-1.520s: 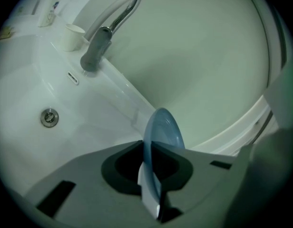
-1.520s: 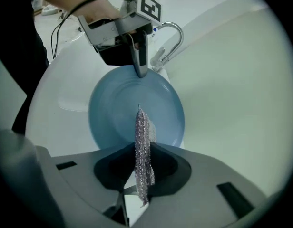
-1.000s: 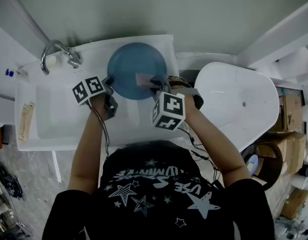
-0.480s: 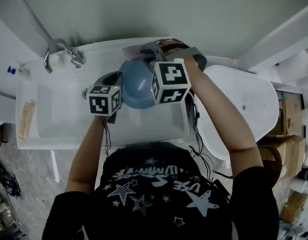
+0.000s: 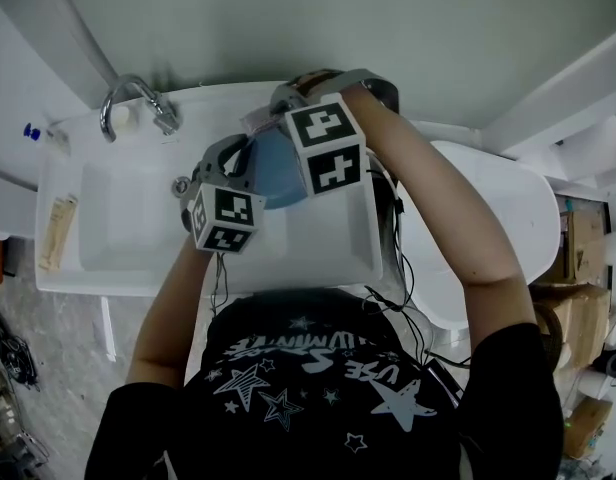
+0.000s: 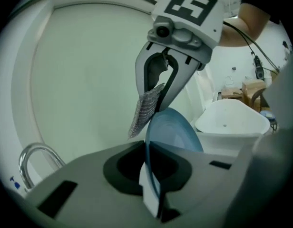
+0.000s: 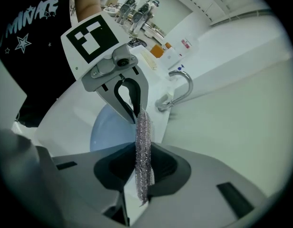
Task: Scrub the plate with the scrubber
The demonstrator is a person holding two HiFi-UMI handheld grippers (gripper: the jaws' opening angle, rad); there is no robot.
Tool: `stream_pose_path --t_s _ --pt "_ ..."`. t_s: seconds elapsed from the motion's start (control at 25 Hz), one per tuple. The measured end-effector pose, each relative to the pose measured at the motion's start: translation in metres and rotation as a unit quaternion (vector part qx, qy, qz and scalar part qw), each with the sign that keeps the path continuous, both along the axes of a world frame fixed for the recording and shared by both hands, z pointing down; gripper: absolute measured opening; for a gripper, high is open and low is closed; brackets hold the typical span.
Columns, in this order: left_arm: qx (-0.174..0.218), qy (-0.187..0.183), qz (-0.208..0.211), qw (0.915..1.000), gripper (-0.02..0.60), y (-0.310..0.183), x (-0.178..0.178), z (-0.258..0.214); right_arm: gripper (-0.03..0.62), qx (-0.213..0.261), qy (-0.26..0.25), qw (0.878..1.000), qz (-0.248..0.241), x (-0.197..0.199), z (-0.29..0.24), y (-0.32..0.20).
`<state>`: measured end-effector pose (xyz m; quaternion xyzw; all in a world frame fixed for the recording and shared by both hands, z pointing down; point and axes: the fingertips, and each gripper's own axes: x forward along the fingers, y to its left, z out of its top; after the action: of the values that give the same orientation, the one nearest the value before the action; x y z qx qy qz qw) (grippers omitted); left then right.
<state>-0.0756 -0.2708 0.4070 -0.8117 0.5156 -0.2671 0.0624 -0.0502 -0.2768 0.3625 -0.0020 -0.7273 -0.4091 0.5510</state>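
**A:** What is held nearest the cameras?

**B:** The left gripper (image 6: 151, 184) is seen with its jaws shut tight on the rim of the blue plate (image 6: 174, 133), which is held on edge. The right gripper (image 7: 139, 175) is clamped on the scrubber (image 7: 142, 141), a silvery mesh strip that is pinched flat and left hanging past the jaws.

**A:** And further out?

**B:** The plate is held in the air above the back of the sink (image 5: 118, 233), clear of the basin. The tap (image 5: 138, 103) is left well off to one side.

**A:** What has been altered in the last second?

**B:** The plate was lying face up low over the sink, with the scrubber laid on its face. It has since been lifted and rolled upright, and the scrubber has been carried up to its top rim.

**A:** Is the plate being touched by the scrubber?

**B:** That cannot be settled. The scrubber's lower corner is seen right at the plate's upper edge and may be brushing it.

**A:** What is meant for the task?

**B:** One pass over the face is probably taken as done. The rim or the underside is likely being offered next, so the scrubbing is judged part-way, not finished.
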Motion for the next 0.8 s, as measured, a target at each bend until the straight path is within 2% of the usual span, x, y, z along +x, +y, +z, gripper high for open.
stream_pose_path --t_s 0.2,0.4,0.6,0.8 --pt "0.036 -0.025 0.0 0.999 0.026 0.002 -0.006 -0.006 0.083 -0.025 0.007 1.0 0.006 -0.001 -0.002 0.001" --pt "0.057 -0.027 -0.007 0.998 0.026 0.003 -0.014 -0.011 0.083 -0.024 -0.006 0.999 0.036 0.013 -0.006 -0.008" --pt "0.063 0.007 -0.032 0.9975 0.026 0.004 -0.032 -0.016 0.083 -0.02 -0.051 0.994 0.094 0.041 -0.006 -0.025" --pt "0.072 0.053 -0.038 0.9953 0.026 0.008 -0.044 -0.03 0.082 -0.032 -0.121 0.98 0.154 0.068 -0.008 -0.036"
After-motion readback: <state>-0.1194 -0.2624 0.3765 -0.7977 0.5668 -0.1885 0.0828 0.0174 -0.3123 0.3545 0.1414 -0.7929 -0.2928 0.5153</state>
